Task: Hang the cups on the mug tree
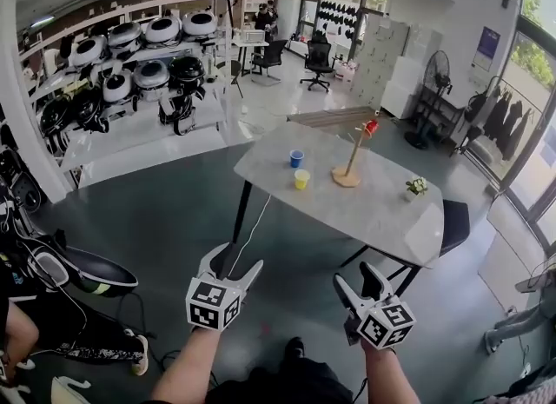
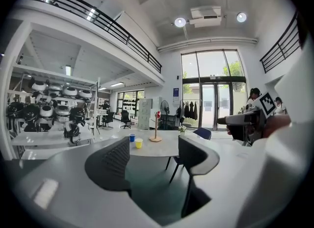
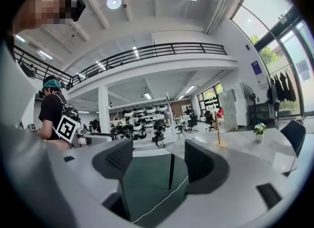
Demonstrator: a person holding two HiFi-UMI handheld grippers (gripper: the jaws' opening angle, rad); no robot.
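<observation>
The blue cup (image 1: 296,158) and the yellow cup (image 1: 301,179) stand on the tabletop (image 1: 382,211) beside the mug tree (image 1: 350,163), which carries a red cup (image 1: 371,127). The left gripper (image 1: 232,263) and right gripper (image 1: 357,276), both wide and empty, are well apart from the tree. Because the cups stand close together, reaching for one may knock the other.

**Left gripper open before the table**

The left gripper (image 2: 153,149) stood with jaws apart, nothing between them. Beyond them, a blue cup (image 2: 132,137) and a yellow cup (image 2: 139,143) sat near the table's (image 2: 167,147) left edge, beside the mug tree (image 2: 156,130), which bore a red cup (image 2: 158,115).
</observation>
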